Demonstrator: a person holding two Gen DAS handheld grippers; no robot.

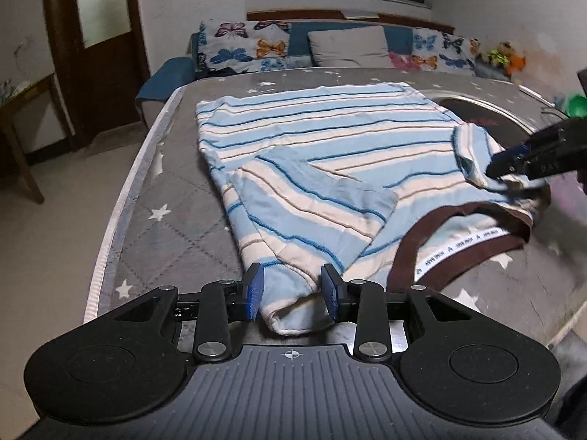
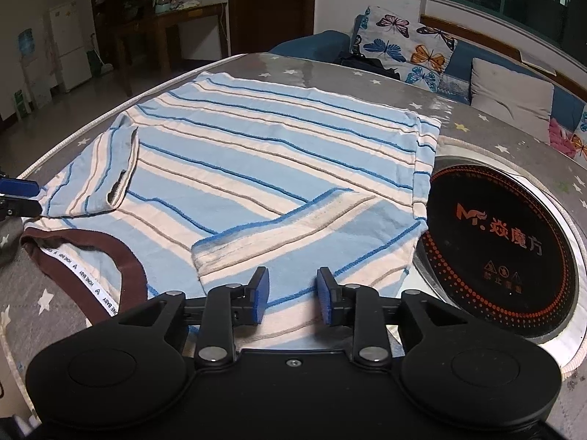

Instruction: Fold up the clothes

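Observation:
A blue and cream striped shirt (image 1: 323,154) with a brown collar (image 1: 433,234) lies flat on the grey star-patterned table (image 1: 165,227). Both sleeves are folded in over the body. My left gripper (image 1: 291,295) is open, its jaws either side of the shirt's shoulder corner. My right gripper (image 2: 292,295) is open over the other shoulder edge of the shirt (image 2: 279,168), near the folded sleeve (image 2: 279,234). The right gripper also shows in the left wrist view (image 1: 513,163) at the far sleeve. The left gripper's tip shows in the right wrist view (image 2: 18,198).
A round black induction cooktop (image 2: 499,242) is set into the table right of the shirt. A sofa with butterfly cushions (image 1: 242,46) and a grey pillow (image 1: 348,46) stands behind the table. A wooden door (image 1: 99,47) and side table (image 1: 22,121) are at left.

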